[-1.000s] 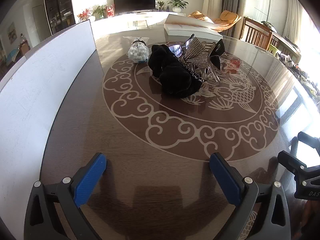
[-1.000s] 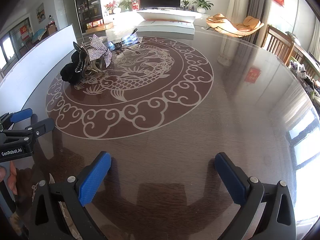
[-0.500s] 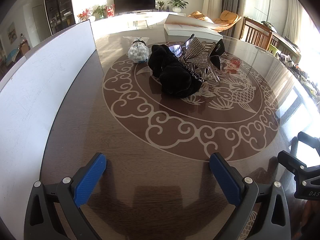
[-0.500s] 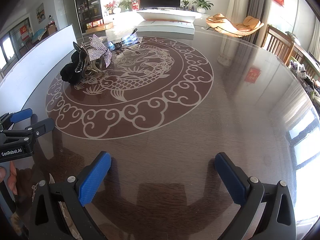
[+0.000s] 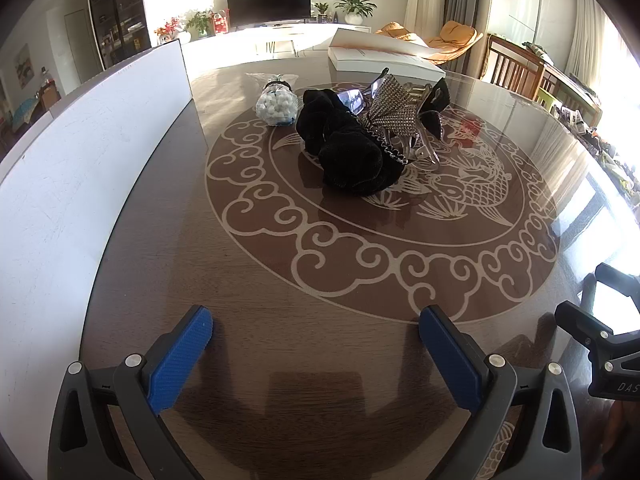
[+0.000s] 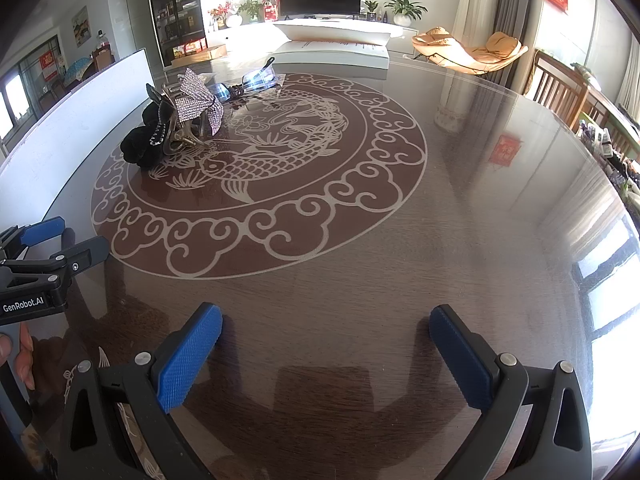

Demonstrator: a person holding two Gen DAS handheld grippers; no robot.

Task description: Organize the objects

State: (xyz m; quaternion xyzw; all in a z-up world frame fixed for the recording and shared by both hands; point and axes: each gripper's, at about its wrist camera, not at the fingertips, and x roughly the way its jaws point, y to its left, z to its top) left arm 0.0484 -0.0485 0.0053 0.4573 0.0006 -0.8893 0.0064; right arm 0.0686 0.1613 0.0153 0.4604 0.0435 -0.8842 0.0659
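A pile of accessories lies on the round brown table (image 5: 280, 280): a black scrunchie (image 5: 348, 152), a rhinestone bow hair claw (image 5: 394, 114), glasses (image 5: 360, 98) and a clear bag of white beads (image 5: 277, 106). The pile also shows in the right wrist view: the scrunchie (image 6: 140, 148), the bow claw (image 6: 198, 102) and the glasses (image 6: 260, 78). My left gripper (image 5: 316, 330) is open and empty, low over the near table, well short of the pile. My right gripper (image 6: 326, 322) is open and empty, to the right of the left one.
A white board (image 5: 80, 152) stands along the table's left side. A white flat box (image 5: 380, 58) lies at the far edge. Wooden chairs (image 5: 516, 68) stand at the right. The left gripper's body shows in the right wrist view (image 6: 44, 276).
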